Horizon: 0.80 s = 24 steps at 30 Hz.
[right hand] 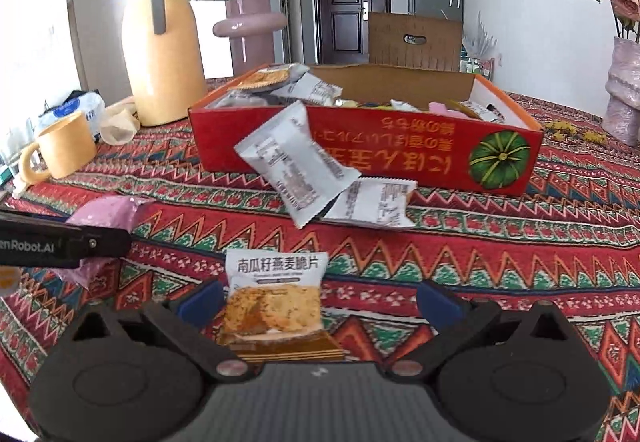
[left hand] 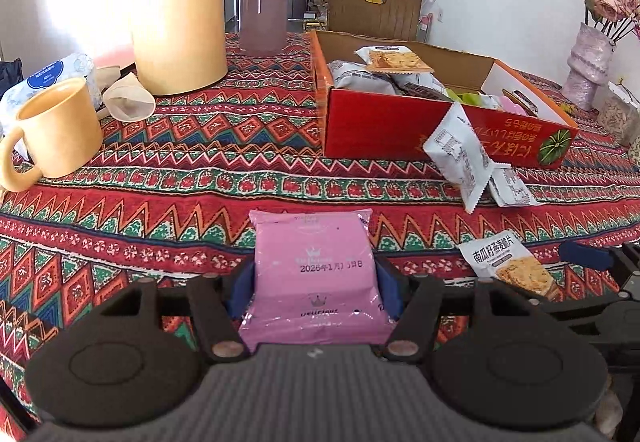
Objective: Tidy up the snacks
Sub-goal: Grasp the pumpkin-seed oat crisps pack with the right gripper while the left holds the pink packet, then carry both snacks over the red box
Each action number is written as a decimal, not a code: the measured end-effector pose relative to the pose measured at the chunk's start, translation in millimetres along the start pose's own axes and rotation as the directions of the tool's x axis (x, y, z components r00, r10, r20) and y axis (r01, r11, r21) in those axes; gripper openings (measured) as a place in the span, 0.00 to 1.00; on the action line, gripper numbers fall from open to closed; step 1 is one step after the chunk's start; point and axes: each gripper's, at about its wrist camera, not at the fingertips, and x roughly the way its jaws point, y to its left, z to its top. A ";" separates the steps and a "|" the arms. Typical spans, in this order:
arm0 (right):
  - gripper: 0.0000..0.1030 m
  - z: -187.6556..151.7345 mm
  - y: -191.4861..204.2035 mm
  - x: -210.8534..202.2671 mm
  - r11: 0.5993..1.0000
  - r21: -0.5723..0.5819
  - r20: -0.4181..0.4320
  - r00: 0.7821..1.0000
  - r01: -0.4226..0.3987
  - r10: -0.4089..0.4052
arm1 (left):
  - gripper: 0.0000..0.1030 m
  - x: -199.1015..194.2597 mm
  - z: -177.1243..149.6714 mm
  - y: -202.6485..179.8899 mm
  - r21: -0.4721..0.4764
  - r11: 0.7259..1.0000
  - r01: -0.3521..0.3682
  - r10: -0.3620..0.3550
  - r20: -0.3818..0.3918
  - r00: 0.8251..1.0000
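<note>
Left wrist view: left gripper [left hand: 314, 284] pinching flat pink foil snack packet [left hand: 314, 262], well short of open red cardboard box [left hand: 384, 126]. Right gripper [right hand: 318, 302] spread around oat-crisp packet [right hand: 274, 306], not yet closed. Best lifted level, carried over near box wall. Two white sachets [right hand: 296, 166] leaning against that wall; yellow ceramic mug [left hand: 56, 126] far left of box.

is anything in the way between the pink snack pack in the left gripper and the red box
Nothing visible blocks it. The left gripper is shut on the pink snack packet, and only bare patterned tablecloth lies between it and the red box. Two white packets lean on the box's front, off to the right.
</note>
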 end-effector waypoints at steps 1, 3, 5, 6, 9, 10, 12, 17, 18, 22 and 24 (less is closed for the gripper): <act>0.99 -0.3 2.5 2.5 1.000 -0.007 -0.012 1.000 0.005 -0.005 | 0.61 0.6 -0.4 0.6 0.004 1.000 0.000 0.000 0.004 1.000; 0.97 0.5 4.8 4.3 1.000 -0.014 -0.017 1.000 0.014 -0.014 | 0.61 2.0 -0.9 0.3 0.014 1.000 -0.002 0.002 0.010 1.000; 0.95 0.7 4.9 5.8 1.000 -0.013 -0.026 0.999 0.024 -0.024 | 0.61 2.8 -1.8 -0.6 0.022 1.000 -0.001 0.000 0.013 1.000; 0.94 0.9 4.4 5.8 1.000 -0.012 -0.026 0.999 0.024 -0.024 | 0.61 3.4 -2.0 -1.2 0.026 1.000 0.000 0.000 0.014 1.000; 0.94 0.5 3.2 5.7 1.000 -0.011 -0.025 1.000 0.018 -0.019 | 0.61 4.1 -3.6 -4.8 0.045 0.999 -0.005 0.004 0.024 1.000; 0.93 0.4 2.9 5.5 1.000 -0.011 -0.023 1.000 0.018 -0.019 | 0.61 4.1 -4.0 -6.2 0.052 0.999 -0.007 0.006 0.027 1.000; 0.87 -0.4 2.6 3.6 1.000 -0.015 -0.014 1.000 0.015 -0.016 | 0.61 4.2 -4.7 -8.1 0.062 0.998 -0.008 0.007 0.030 1.000; 0.68 -1.5 3.0 -0.8 1.000 -0.028 0.006 1.000 0.008 -0.008 | 0.61 3.5 -3.9 -9.7 0.064 0.998 -0.010 0.008 0.030 1.000; 0.54 -1.6 2.8 -2.6 0.999 -0.035 0.012 1.000 -0.001 0.002 | 0.61 2.9 -3.6 -10.1 0.063 0.998 -0.011 0.009 0.031 0.999; 0.44 -2.9 1.3 -5.9 0.999 -0.044 0.023 1.000 -0.011 0.012 | 0.61 1.0 -1.8 -10.6 0.057 0.998 -0.011 0.009 0.035 0.999; 0.43 -3.1 -1.3 -7.5 0.999 -0.037 0.026 1.000 -0.012 0.013 | 0.61 -0.6 -0.6 -11.4 0.058 0.998 -0.012 0.010 0.038 0.999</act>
